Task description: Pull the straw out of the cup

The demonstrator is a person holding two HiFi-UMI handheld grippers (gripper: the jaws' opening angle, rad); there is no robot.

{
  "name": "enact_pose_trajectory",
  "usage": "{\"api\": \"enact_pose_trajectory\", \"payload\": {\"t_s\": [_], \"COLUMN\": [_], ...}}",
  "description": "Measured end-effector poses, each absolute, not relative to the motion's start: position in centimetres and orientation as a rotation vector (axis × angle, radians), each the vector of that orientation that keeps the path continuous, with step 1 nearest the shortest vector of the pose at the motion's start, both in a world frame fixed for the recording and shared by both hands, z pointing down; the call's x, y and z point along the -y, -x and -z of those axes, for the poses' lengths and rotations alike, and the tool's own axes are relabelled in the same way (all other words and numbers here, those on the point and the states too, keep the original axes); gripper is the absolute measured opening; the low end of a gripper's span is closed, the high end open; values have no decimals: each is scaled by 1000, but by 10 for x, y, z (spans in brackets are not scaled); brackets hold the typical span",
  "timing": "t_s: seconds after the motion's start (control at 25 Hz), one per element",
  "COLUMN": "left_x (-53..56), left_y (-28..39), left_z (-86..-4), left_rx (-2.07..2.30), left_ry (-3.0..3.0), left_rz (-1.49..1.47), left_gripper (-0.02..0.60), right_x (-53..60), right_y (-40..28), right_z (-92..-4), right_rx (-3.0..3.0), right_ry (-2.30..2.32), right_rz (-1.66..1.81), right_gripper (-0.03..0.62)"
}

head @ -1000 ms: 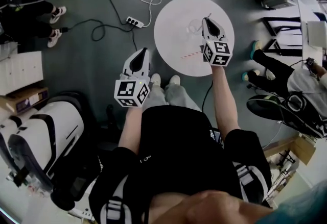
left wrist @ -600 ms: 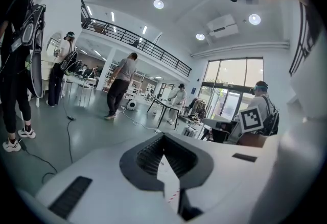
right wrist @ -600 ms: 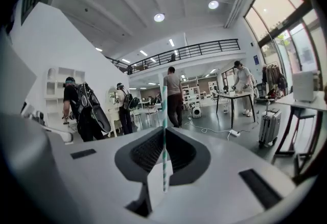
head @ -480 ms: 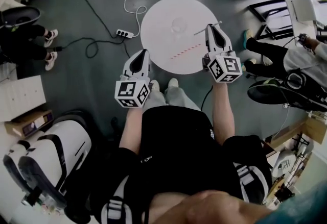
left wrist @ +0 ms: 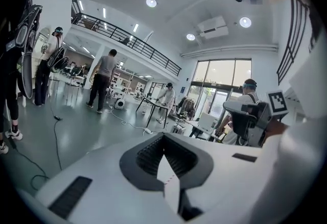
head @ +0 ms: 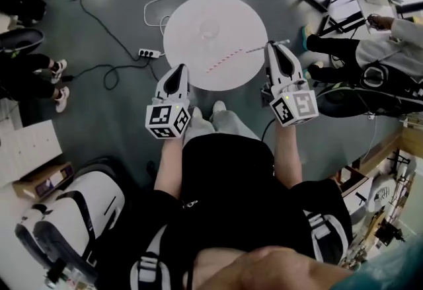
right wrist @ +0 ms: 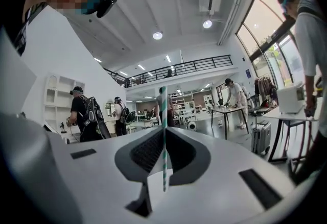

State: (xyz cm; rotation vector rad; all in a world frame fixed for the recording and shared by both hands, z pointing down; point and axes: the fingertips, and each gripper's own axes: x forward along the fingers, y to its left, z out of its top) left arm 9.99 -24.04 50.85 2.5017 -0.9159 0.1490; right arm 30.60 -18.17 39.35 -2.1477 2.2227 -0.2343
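Room: an open hall with a grey floor is showing below the person. A round white table [head: 188, 51] is standing ahead of their feet, and a power strip [head: 149, 53] is lying on the floor just beside it.
Step in hand: judging by how things lie, the straw is already out and the right gripper [head: 272, 45] is carrying it clear of the table's right edge.
Right jaws: they are pinching the straw [right wrist: 164, 110] near its middle, and only its thickness is holding them apart.
Left jaws: the left gripper [head: 180, 71] is hanging off the table's near edge with its jaws pressed together on nothing.
Doing it well: the pinch is probably wanting to be firm enough to stop the straw sliding, but not so hard that it is flattening the tube. The travel is best going smooth and level.
Risk: a thin straw held at one point is likely to swivel between the pads if the hand is jerking.
Straw's look: it is showing as thin and straight with green and white stripes. It is crossing the jaws at right angles and sticking out past both sides.
Straw's place: it is sitting in the air well apart from the cup [head: 209, 30], its near end pointing back toward the table.
Cup: it is appearing clear and faint, and it is standing upright and untouched near the table's middle.
Also there: a red-striped straw [head: 225, 60] is lying flat on the table, near the cup.
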Motion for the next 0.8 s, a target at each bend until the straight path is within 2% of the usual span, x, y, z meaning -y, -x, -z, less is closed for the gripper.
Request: {"api": "enact_pose_trajectory", "payload": {"t_s": [0.44,0.8], "left_x": [205,201], "left_y": [-154,-160], "left_z": [-487,-472], "left_rx": [878,905], "left_ry": [-2612,-2615], "left_rz": [-148,-102], "left_gripper": [8,8], "right_x": [130,131], "right_y": [-310,-319], "right_z": [-418,-422], "right_rx": [-2281,-2310], "right_ry": [2060,2045], "right_rz": [309,303], "right_gripper": [29,29]}}
